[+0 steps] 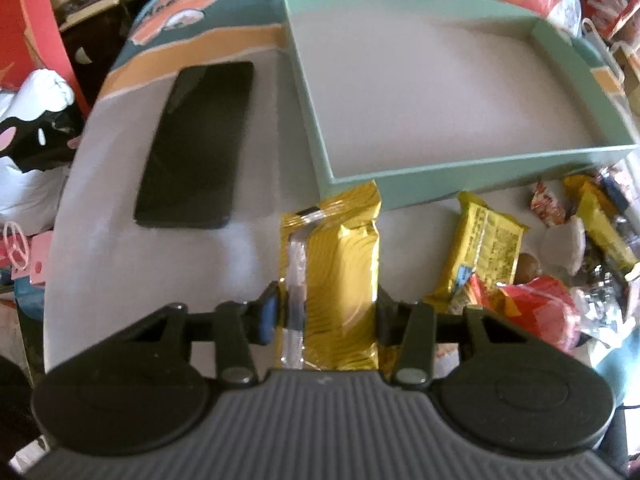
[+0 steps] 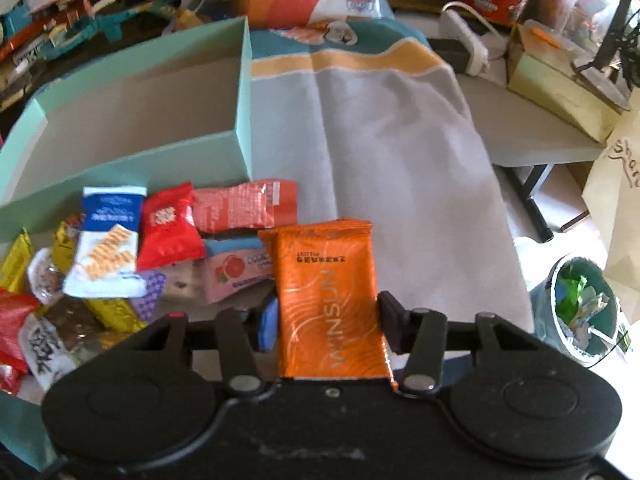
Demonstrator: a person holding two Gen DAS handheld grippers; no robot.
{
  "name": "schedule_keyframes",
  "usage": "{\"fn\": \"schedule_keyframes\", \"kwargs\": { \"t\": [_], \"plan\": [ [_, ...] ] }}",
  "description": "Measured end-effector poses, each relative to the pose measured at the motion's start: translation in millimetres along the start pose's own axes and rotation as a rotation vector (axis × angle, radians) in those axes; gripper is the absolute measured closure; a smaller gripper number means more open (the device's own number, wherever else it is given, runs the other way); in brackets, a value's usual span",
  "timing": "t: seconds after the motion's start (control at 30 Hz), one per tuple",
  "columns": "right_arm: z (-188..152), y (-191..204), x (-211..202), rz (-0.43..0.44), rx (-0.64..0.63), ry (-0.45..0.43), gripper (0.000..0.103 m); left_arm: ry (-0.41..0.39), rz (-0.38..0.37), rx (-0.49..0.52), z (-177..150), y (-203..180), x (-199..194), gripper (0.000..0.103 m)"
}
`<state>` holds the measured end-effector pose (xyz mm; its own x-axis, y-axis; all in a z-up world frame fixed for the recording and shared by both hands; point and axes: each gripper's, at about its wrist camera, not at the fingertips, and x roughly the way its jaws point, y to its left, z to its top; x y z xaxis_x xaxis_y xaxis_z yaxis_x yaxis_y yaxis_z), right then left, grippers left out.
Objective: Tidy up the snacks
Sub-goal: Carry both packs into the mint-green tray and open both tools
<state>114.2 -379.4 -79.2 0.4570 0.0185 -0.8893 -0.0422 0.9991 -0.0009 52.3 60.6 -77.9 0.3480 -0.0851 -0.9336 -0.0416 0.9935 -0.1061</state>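
Note:
My left gripper (image 1: 326,314) is shut on a gold snack packet (image 1: 338,280), whose far end reaches the near wall of the mint green box (image 1: 472,176). The box interior looks bare. My right gripper (image 2: 328,322) is shut on an orange snack packet (image 2: 330,300), held above the grey cloth just right of a pile of snacks (image 2: 120,256). The green box (image 2: 240,136) stands behind that pile in the right wrist view.
A black phone (image 1: 196,144) lies on the cloth left of the box. Loose snack packets (image 1: 488,252) lie right of the gold packet. A bin with rubbish (image 2: 580,308) stands off the table's right edge. Clutter surrounds the table.

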Motion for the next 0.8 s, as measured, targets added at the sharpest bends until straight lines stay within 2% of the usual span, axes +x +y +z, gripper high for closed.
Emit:
{"fn": "schedule_keyframes", "kwargs": {
  "t": [0.1, 0.23, 0.43, 0.57, 0.63, 0.8],
  "plan": [
    [1.5, -1.6, -22.5, 0.015, 0.026, -0.039, 0.054, -0.042, -0.031, -0.021, 0.8, 7.0, -16.5, 0.059],
    [25.8, 4.2, -42.9, 0.055, 0.028, -0.099, 0.054, -0.112, -0.059, -0.030, 11.1, 11.4, -44.1, 0.059],
    [86.1, 38.4, -45.1, 0.160, 0.002, -0.162, 0.054, -0.217, -0.048, 0.008, 70.3, -5.5, -64.5, 0.059],
    [134.5, 65.2, -26.7, 0.188, -0.023, -0.175, 0.054, -0.241, 0.008, 0.023, 120.8, -20.5, -47.6, 0.059],
    [161.0, 76.7, -10.2, 0.190, -0.022, -0.174, 0.054, -0.228, 0.052, 0.027, 141.1, -22.8, -27.9, 0.059],
    [204.3, 97.9, 37.6, 0.180, -0.027, -0.158, 0.054, -0.194, 0.093, -0.007, 182.3, -17.1, 17.1, 0.059]
  ]
}}
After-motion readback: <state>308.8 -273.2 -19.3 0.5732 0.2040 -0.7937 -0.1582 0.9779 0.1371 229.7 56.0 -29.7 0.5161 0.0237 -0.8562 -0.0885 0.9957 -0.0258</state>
